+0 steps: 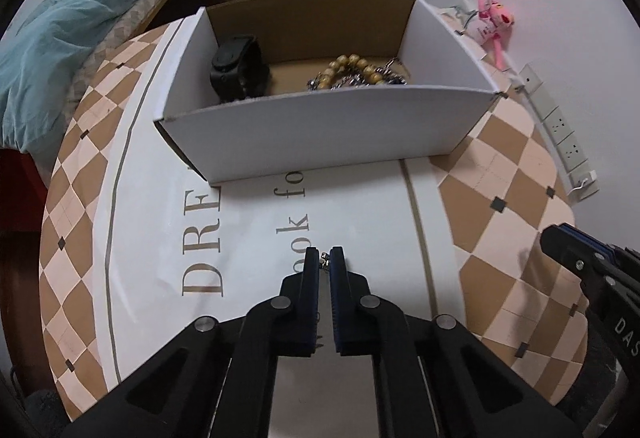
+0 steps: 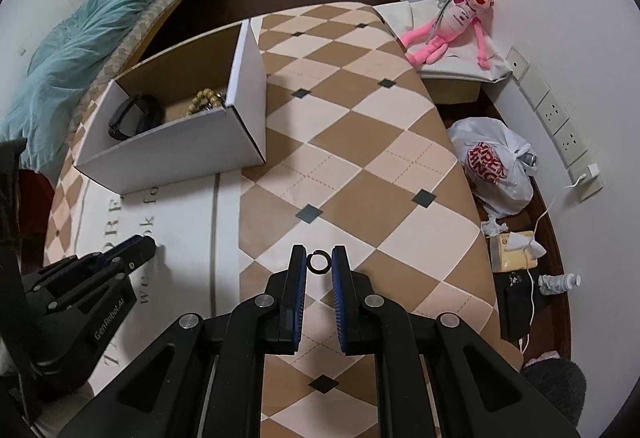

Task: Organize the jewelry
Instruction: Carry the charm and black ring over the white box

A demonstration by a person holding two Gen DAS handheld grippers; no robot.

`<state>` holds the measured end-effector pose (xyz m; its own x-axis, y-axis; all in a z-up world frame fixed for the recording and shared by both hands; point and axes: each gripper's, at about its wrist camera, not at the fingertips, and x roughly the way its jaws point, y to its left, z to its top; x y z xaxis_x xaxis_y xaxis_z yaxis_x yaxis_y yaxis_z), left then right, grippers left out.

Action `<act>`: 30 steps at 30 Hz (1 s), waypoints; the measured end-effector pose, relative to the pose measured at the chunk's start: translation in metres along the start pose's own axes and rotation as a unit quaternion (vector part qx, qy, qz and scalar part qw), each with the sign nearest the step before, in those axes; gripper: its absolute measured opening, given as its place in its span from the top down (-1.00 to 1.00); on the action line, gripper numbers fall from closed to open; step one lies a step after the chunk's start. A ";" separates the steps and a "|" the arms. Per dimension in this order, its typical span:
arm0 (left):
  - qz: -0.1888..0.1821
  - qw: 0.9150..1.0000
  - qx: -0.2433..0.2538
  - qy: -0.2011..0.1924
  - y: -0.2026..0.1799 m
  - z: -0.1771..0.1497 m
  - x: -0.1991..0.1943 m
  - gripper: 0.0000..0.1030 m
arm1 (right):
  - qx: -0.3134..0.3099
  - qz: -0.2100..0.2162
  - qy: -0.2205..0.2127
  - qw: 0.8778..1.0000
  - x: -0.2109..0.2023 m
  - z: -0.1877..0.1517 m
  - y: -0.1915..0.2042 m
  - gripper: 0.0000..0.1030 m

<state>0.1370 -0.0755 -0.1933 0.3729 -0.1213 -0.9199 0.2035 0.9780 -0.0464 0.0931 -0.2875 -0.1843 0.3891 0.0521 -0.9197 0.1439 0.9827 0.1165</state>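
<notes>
A white cardboard box point(image 1: 320, 126) stands on the table ahead and holds a black watch point(image 1: 236, 68), a wooden bead bracelet point(image 1: 352, 68) and a metal chain point(image 1: 360, 81). The box also shows in the right wrist view point(image 2: 180, 142). My left gripper point(image 1: 324, 261) is shut on a small metal piece of jewelry point(image 1: 324, 261) above the white printed cloth point(image 1: 248, 238). My right gripper point(image 2: 319, 262) holds a dark ring point(image 2: 319, 262) between its fingertips, above the checkered tablecloth point(image 2: 360, 158).
A pink plush toy point(image 2: 452, 22) lies at the far right by the wall. A white plastic bag point(image 2: 496, 166), tissues and a bottle lie on the floor right of the table. A bed with a teal blanket point(image 2: 92, 38) is at the left.
</notes>
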 end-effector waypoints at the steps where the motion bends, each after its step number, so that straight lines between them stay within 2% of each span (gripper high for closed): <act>1: -0.004 1.000 -0.003 -0.003 0.001 0.001 -0.005 0.95 | 0.001 0.003 -0.002 1.000 -0.002 0.001 0.000 0.74; 11: -0.044 0.996 -0.058 -0.058 0.042 0.027 -0.074 0.95 | 0.011 0.049 -0.046 0.998 -0.043 0.025 0.011 0.74; 16: -0.054 0.993 -0.074 -0.076 0.057 0.037 -0.095 0.95 | 0.019 0.072 -0.063 0.995 -0.059 0.035 0.015 0.74; 23: -0.075 0.991 -0.078 -0.078 0.058 0.052 -0.100 0.95 | 0.016 0.091 -0.064 0.994 -0.065 0.047 0.024 0.74; 30: -0.088 0.991 -0.073 -0.066 0.051 0.099 -0.090 0.95 | -0.025 0.096 -0.052 0.994 -0.049 0.102 0.051 0.74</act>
<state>0.2035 -0.0319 -0.0742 0.4598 -0.3039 -0.8344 0.1455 0.9527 -0.2668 0.1744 -0.2586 -0.0947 0.4978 0.2232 -0.8381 0.0132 0.9643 0.2646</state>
